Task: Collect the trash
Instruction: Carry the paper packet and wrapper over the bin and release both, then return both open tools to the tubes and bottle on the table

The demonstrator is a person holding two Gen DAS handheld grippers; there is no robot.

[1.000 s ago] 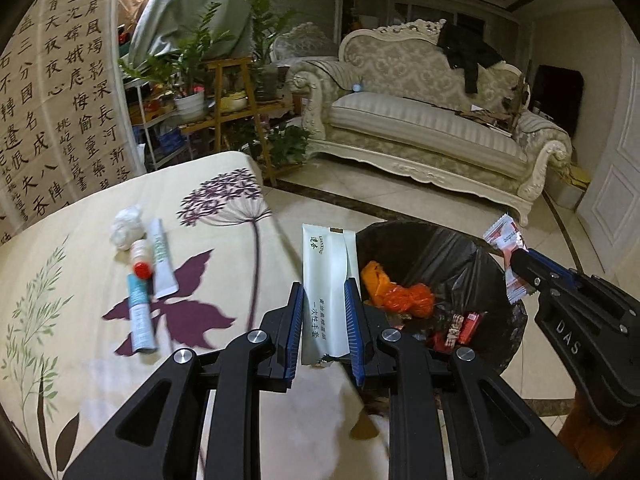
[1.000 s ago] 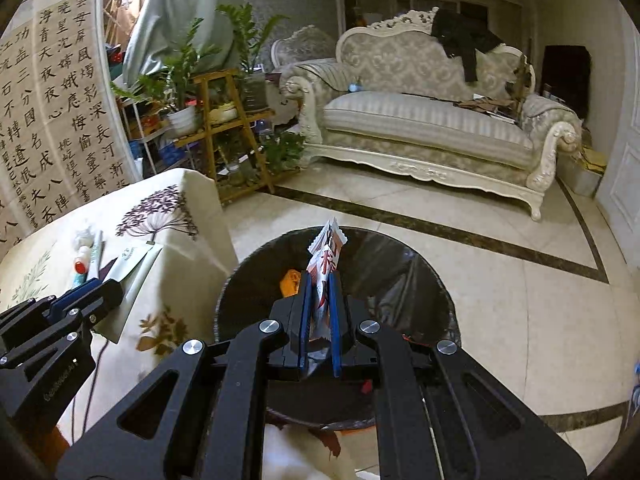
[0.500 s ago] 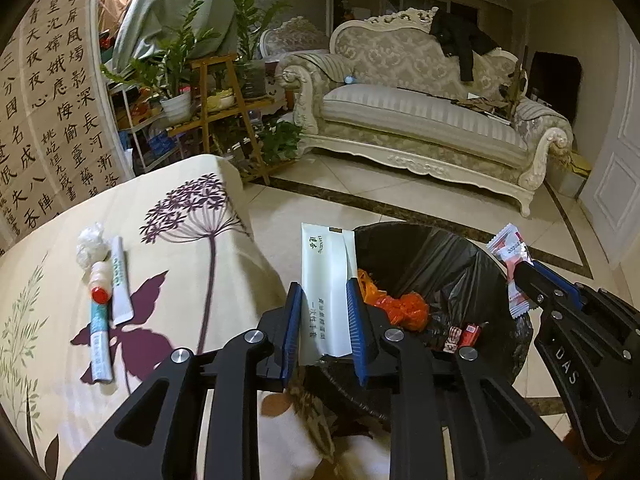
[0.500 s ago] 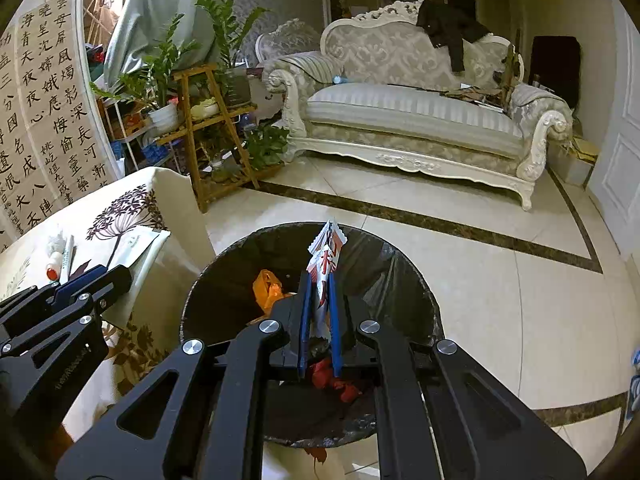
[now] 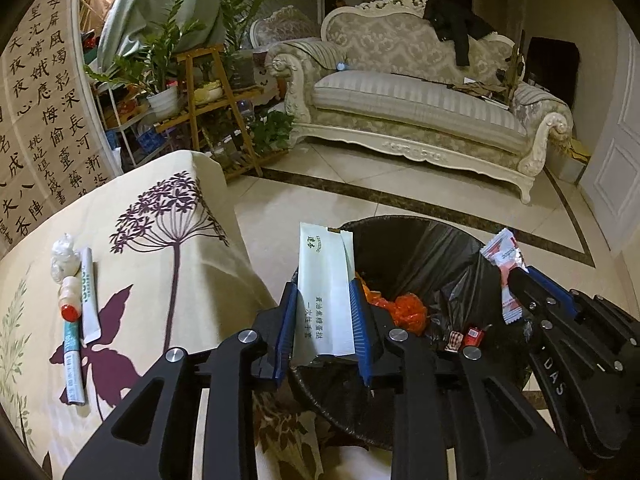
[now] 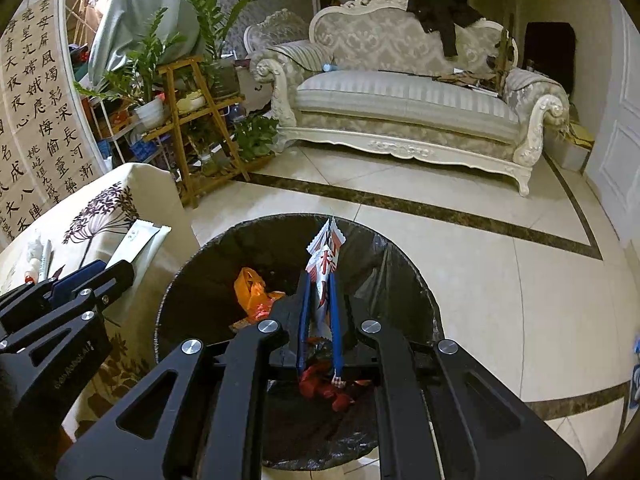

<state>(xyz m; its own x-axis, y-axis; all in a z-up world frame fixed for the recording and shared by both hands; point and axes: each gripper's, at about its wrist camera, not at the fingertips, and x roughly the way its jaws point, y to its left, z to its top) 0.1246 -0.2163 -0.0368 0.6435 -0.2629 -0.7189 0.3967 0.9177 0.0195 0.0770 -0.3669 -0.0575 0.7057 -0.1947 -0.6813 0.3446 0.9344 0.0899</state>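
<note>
The bin (image 5: 420,256), lined with a black bag, stands on the tiled floor just beside the table (image 5: 160,264) corner. Both grippers hang over it.

The left gripper (image 5: 323,300) is above the bin's near-left rim, next to the table. A pale green sachet (image 5: 325,280) stands upright between its blue pads (image 5: 286,320); the jaws have just been opening, and the sachet still sits in the gap, its edges against both pads, so it looks held (though loosely). In the right wrist view the same sachet (image 6: 138,240) shows at the bin's left, over the table edge.

The right gripper (image 6: 320,296) is over the middle of the bin. Its jaws are narrow, pinching a red-and-white wrapper (image 6: 325,256) that sticks up above the fingertips. From the left wrist view that wrapper (image 5: 505,256) sits over the bin's right side.

Inside the bin lie an orange bag (image 5: 400,308) and some small red wrappers (image 5: 472,334).

Left of the bin, on the table, remain a crumpled white wad (image 5: 64,258), a small bottle with a red cap (image 5: 69,300), a white sachet (image 5: 89,296) and a blue-and-white tube (image 5: 73,360), lying close together (well apart from both grippers).
</note>
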